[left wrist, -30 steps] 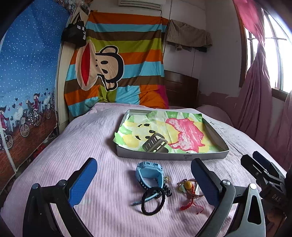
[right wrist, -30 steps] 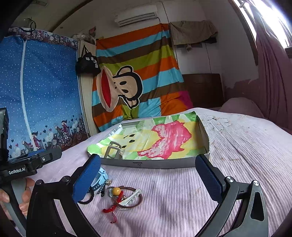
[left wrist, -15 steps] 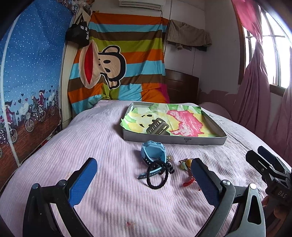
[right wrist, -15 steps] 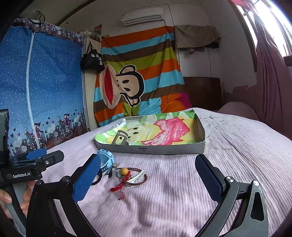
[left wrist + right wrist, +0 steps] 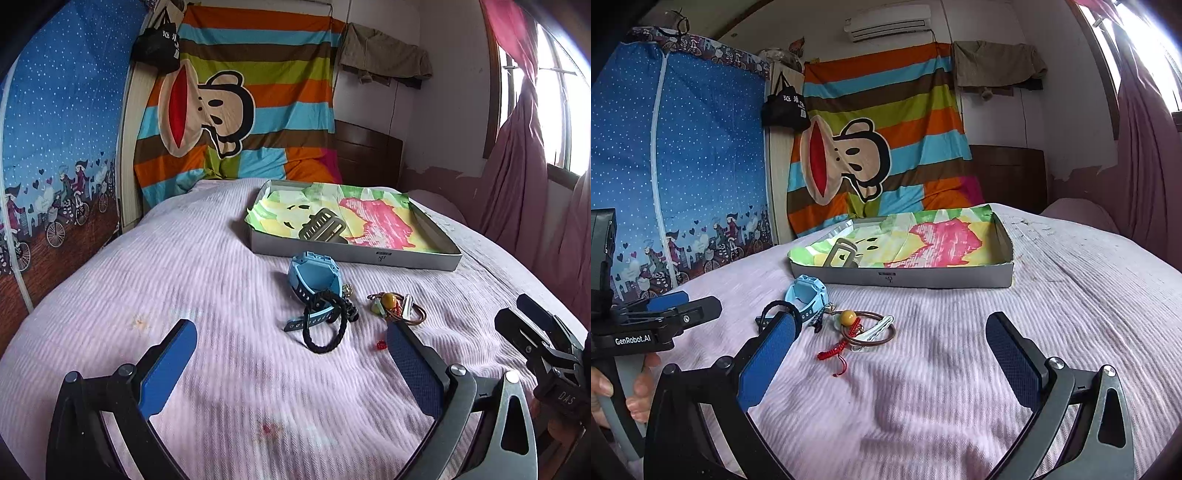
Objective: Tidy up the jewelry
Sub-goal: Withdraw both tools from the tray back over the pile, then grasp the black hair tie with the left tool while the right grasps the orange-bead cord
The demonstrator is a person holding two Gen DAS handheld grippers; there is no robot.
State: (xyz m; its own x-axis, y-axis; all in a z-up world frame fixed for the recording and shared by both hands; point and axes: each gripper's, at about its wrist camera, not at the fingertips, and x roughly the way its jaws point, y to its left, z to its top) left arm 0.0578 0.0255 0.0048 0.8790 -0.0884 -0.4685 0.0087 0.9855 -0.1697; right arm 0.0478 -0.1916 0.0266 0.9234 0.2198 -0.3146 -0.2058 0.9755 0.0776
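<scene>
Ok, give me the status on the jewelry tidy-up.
Done: one grey clip lies in the lined box. In hand: nothing; the left claw and right claw are both open and empty. Left on the bedspread: blue watch, black hair tie, and the beaded bracelet with red cord.

I count two tools, mine on the left (image 5: 291,363) and on the right (image 5: 890,354), each with two blue pads. There is one shallow box (image 5: 369,256) on the bed (image 5: 184,277), with one metal clasp (image 5: 323,227) inside. Loose on the bed I count one blue watch (image 5: 314,275), one black braided loop (image 5: 325,326), one brown bangle (image 5: 875,330), one orange bead (image 5: 848,316) and one red cord (image 5: 833,350).
</scene>
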